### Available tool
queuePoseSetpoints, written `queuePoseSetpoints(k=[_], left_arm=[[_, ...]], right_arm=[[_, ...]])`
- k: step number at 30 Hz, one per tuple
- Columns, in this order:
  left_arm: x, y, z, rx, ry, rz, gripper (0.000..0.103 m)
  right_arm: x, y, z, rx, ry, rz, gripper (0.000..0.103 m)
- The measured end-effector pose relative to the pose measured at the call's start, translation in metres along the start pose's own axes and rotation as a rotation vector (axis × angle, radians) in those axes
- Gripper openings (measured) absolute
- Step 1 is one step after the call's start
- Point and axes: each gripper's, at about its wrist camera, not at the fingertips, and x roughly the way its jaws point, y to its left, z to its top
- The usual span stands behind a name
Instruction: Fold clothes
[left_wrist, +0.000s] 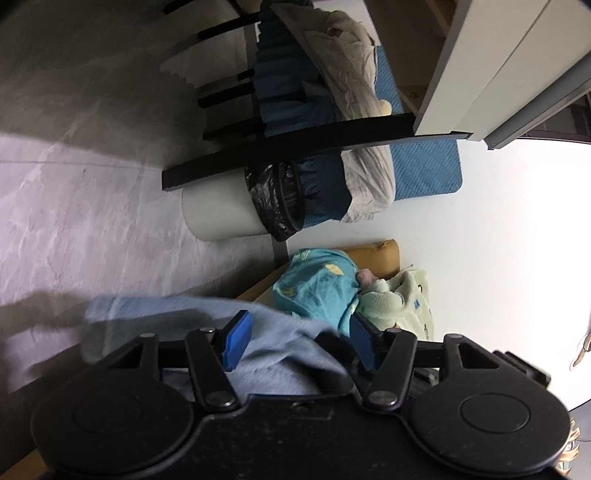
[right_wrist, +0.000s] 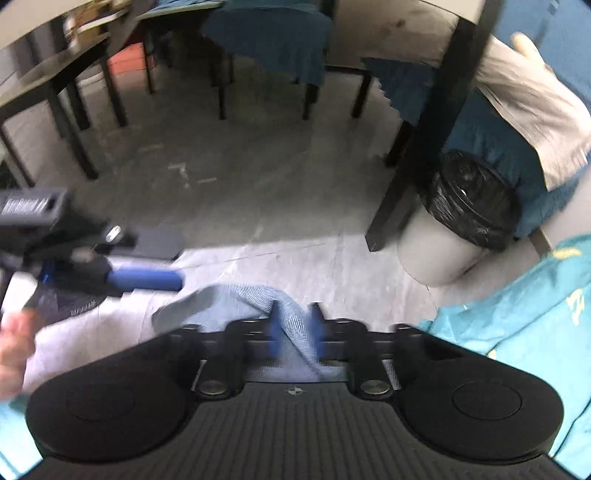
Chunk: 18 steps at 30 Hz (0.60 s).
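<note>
floor: grey stone | bin by table leg | left jaws apart, empty | right jaws clamp blue cloth

pale blue ribbed cloth, teal garment with yellow print, blue gripper pads, black-lined white bin.

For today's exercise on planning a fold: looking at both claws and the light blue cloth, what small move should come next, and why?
Probably close the left claw on the light blue cloth. Its pads stand apart with cloth lying between them, while the right claw already pinches a fold, so a second grip would let the garment be spread.
</note>
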Motion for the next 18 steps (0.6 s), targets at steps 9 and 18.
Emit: queuePoseSetpoints(k=[9, 18], left_arm=[[0.002, 0.005, -0.001, -0.013, 0.021, 0.023, 0.055], [-0.001, 0.012, 0.001, -0.056, -0.007, 0.073, 0.055]], right_arm=[[0.032, -0.041, 0.003, 0.165, 0.038, -0.205, 0.008], [-0.003, -0.005, -0.002, -0.008, -0.021, -0.149, 0.052]])
